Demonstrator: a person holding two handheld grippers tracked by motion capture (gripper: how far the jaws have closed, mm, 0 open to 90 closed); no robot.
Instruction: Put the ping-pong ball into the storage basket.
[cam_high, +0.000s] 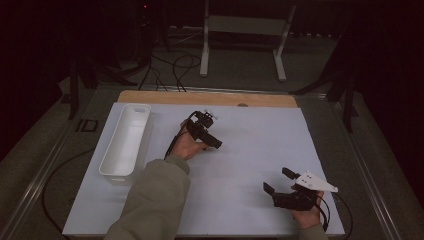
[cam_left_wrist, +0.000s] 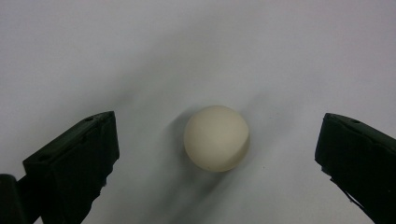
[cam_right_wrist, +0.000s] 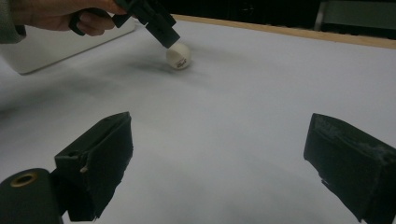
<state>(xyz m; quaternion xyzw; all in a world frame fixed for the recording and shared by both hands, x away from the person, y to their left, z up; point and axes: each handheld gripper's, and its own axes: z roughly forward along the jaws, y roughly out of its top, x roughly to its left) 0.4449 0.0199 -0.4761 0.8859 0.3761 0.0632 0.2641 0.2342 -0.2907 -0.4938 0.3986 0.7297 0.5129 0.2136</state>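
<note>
Two grippers work over a white sheet (cam_high: 240, 150) in the high view: the left gripper (cam_high: 216, 143) at frame centre, just right of a white bin (cam_high: 127, 140), and the right gripper (cam_high: 276, 181) at lower right, jaws apart. In the left gripper view, a cream ball (cam_left_wrist: 216, 138) lies mid-frame on the sheet between wide-open jaws, touching neither. In the right gripper view, the ball (cam_right_wrist: 179, 57) sits at upper left under the left gripper (cam_right_wrist: 164, 33); this view's own jaws stand wide apart.

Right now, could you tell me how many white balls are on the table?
1. The white ball lies on the white table sheet, between the open jaws of the left gripper, right of the tray.
</note>
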